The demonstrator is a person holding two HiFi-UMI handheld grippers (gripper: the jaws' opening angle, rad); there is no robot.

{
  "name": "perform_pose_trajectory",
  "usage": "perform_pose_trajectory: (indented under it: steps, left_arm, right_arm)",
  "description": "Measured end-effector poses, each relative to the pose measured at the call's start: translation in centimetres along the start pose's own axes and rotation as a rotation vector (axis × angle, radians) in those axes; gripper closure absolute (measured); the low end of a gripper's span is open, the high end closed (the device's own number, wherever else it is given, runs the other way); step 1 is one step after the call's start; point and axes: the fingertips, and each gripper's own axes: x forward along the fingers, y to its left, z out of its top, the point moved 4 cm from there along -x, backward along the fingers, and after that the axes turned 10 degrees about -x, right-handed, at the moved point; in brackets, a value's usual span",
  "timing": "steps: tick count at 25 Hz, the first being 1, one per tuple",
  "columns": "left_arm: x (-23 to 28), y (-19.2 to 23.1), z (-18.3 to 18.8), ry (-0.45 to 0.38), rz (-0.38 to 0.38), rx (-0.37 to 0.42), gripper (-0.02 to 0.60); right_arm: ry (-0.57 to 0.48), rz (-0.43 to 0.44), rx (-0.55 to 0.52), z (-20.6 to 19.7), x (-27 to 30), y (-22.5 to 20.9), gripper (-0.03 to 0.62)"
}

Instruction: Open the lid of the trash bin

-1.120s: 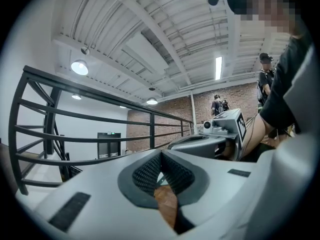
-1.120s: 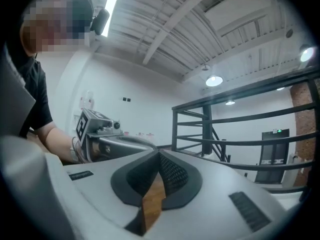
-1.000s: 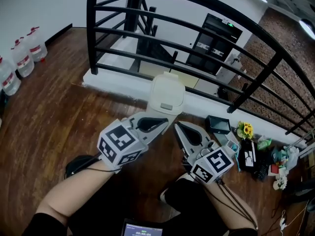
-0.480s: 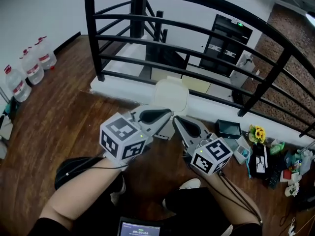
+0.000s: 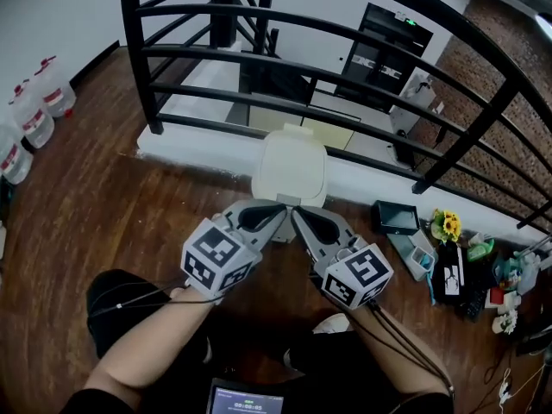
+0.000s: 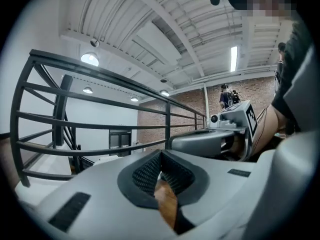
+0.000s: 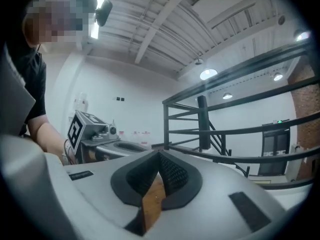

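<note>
A cream trash bin (image 5: 291,172) stands on the wood floor by the white ledge, its lid down. My left gripper (image 5: 278,212) and right gripper (image 5: 297,215) are side by side just in front of the bin, tips close together near its front edge. Both are shut with nothing between their jaws. The left gripper view shows its own closed tips (image 6: 160,157) and the right gripper (image 6: 220,140) beside it. The right gripper view shows its closed tips (image 7: 159,157) and the left gripper (image 7: 97,136). Neither gripper view shows the bin.
A black railing (image 5: 345,67) runs behind the bin above the white ledge (image 5: 190,149). Water bottles (image 5: 34,115) stand at the far left. A black box (image 5: 398,218), flowers (image 5: 445,225) and small clutter lie on the floor at the right.
Both grippers have drawn closer together, and their tips now sit at the bin's front edge. The head view has shifted slightly, and the bin's lid is still down.
</note>
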Motion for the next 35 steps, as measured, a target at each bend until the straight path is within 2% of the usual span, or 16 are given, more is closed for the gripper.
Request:
perform_pose_trajectory:
  steps: [7, 11, 14, 16, 20, 25, 32, 35]
  left_arm:
    - [3.3, 4.9, -5.4, 0.037, 0.020, -0.046, 0.545]
    - [4.7, 6.8, -10.6, 0.083, 0.046, -0.073, 0.545]
    - [5.9, 8.2, -15.5, 0.136, 0.068, -0.106, 0.545]
    - [6.6, 8.9, -18.6, 0.166, 0.072, -0.132, 0.545]
    - [7.9, 10.0, -22.7, 0.158, 0.074, -0.169, 0.545]
    - [9.9, 10.6, -26.8, 0.145, 0.045, -0.169, 0.543]
    - [12.3, 13.6, -33.3, 0.178, 0.053, -0.213, 0.541]
    - [13.2, 14.4, -36.0, 0.237, 0.051, -0.215, 0.541]
  right_arm:
    - [0.033, -0.131, 0.081, -7.2, 3.6, -2.7, 0.574]
    - [0.102, -0.170, 0.053, -12.6, 4.3, -2.8, 0.574]
    - [0.129, -0.271, 0.159, -17.9, 4.1, -3.7, 0.574]
    - [0.156, -0.306, 0.187, -20.9, 4.1, -3.6, 0.574]
    - [0.190, -0.302, 0.188, -24.7, 4.9, -3.2, 0.574]
    - [0.215, -0.282, 0.187, -28.6, 5.3, -3.9, 0.574]
    - [0.240, -0.279, 0.243, -34.9, 6.1, -4.6, 0.574]
    - [0.253, -0.287, 0.285, -38.0, 6.5, -4.6, 0.572]
